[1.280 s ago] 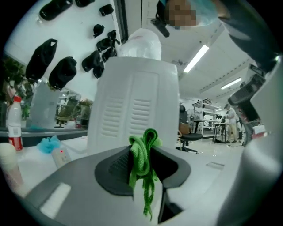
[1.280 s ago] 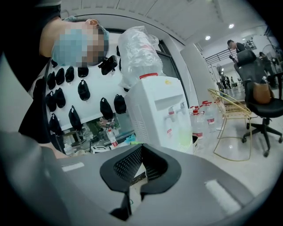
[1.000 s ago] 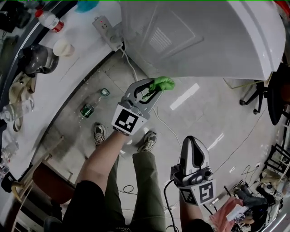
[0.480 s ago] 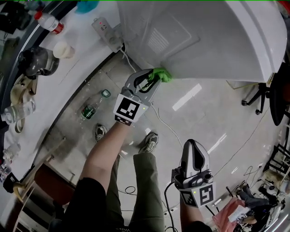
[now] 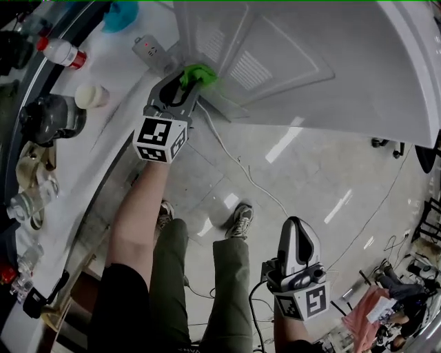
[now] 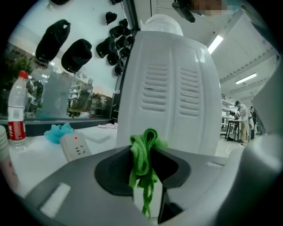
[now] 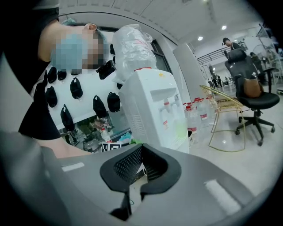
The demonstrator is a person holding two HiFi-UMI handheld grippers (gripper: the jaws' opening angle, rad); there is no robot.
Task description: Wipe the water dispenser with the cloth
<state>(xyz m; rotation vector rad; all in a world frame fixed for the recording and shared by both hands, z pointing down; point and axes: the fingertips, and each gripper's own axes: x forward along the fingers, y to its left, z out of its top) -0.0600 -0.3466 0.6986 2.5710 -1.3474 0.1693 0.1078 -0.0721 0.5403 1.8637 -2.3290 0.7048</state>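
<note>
The white water dispenser (image 5: 310,62) fills the top of the head view, and its vented panel (image 6: 168,92) stands right ahead in the left gripper view. My left gripper (image 5: 193,81) is shut on a bunched green cloth (image 5: 198,72) at the dispenser's left edge. Whether the cloth touches the panel I cannot tell. The cloth (image 6: 143,152) sticks up between the shut jaws of the left gripper (image 6: 146,185). My right gripper (image 5: 298,231) hangs low over the floor, shut and empty. In its own view the right gripper (image 7: 131,190) faces the dispenser (image 7: 152,110) from a distance.
A white counter (image 5: 76,138) runs along the left with a power strip (image 5: 150,49), a red-labelled bottle (image 5: 60,50), a blue cloth (image 5: 120,15) and jars. A white cable (image 5: 241,165) trails across the floor. An office chair (image 7: 247,97) and a gold wire frame (image 7: 221,110) stand beyond the dispenser.
My left gripper carried the green cloth up and to the left in the head view, from the dispenser's lower edge to its side by the power strip. The right gripper stayed put.
</note>
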